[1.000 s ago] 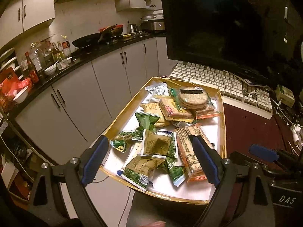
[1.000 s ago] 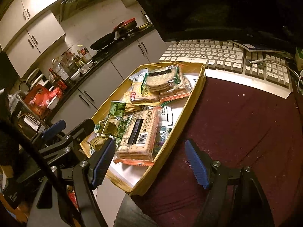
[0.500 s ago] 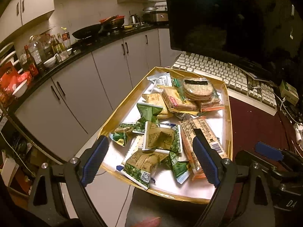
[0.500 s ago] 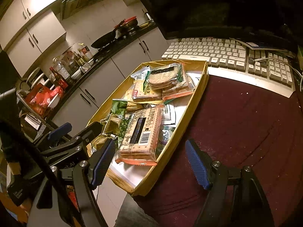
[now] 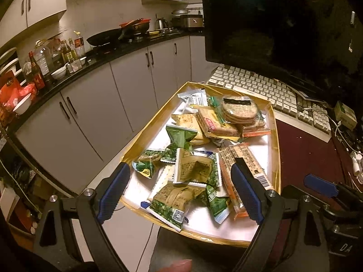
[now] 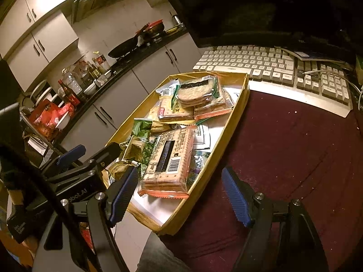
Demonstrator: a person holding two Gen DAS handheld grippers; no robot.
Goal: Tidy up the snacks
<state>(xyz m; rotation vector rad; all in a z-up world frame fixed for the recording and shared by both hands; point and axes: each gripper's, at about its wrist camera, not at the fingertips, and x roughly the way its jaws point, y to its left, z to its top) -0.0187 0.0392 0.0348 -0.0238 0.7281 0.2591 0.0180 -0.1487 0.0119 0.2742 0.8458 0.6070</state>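
Room: kitchen cabinets [image 5: 90,104] are running along the far side, and a maroon-covered desk [image 6: 295,147] is carrying a keyboard [image 6: 272,65] and a dark monitor [image 5: 272,22].
Tray: I'm looking at a gold-rimmed tray [image 5: 275,140] hanging partly over the desk edge, just beside the keyboard.
Snacks: green sachets [image 5: 179,136], tan packets [image 5: 195,170], a long cracker pack [image 6: 170,158] and a round rice cracker pack [image 5: 240,111] are lying jumbled inside it, overlapping.
Left tongs [image 5: 179,192]: gaping wide, holding nothing, hovering over the near sachets.
Right tongs [image 6: 181,195]: also spread and empty, straddling the tray's near right rim.
Change: over the last second both views are creeping closer to the tray; no packet is shifting.
Meaning: I judge I'm lining up on the pile, with sorting not yet showing in it.
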